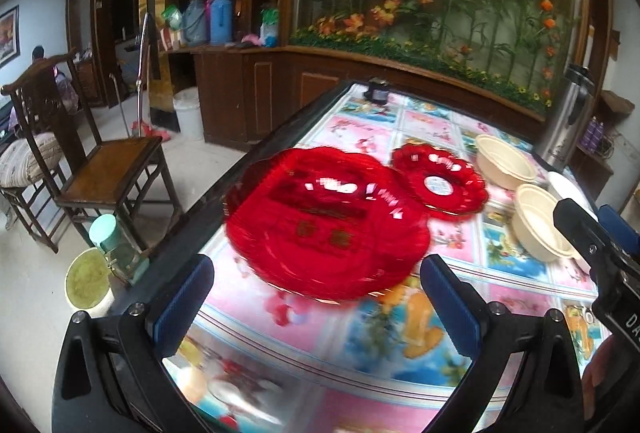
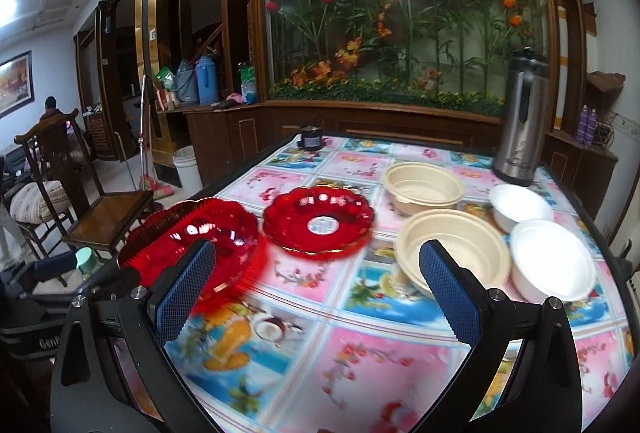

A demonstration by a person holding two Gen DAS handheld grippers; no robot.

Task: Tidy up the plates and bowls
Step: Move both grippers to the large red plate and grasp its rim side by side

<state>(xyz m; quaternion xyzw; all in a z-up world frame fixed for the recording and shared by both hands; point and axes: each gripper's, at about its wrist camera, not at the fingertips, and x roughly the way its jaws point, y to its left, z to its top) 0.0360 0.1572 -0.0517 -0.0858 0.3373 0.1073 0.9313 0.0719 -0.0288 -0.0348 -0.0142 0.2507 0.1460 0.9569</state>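
A large red scalloped plate (image 1: 324, 221) (image 2: 200, 237) lies near the table's left edge, just ahead of my open left gripper (image 1: 316, 305). Beside it sits a smaller red plate (image 1: 438, 179) (image 2: 318, 223) with a white sticker in its middle. To the right stand two beige bowls (image 1: 506, 163) (image 2: 424, 187), the nearer one (image 1: 540, 229) (image 2: 454, 249) just ahead of my open right gripper (image 2: 316, 297). Two white bowls (image 2: 520, 207) (image 2: 552, 263) sit at the far right. Nothing is held between either pair of fingers. The right gripper (image 1: 600, 229) shows at the edge of the left wrist view.
The table (image 2: 360, 361) has a colourful patterned cover and a dark rim. A steel thermos (image 2: 520, 121) stands at the back right, a small dark object (image 2: 312, 139) at the back edge. Wooden chairs (image 1: 100, 161) and a bottle (image 1: 112, 245) are left of the table.
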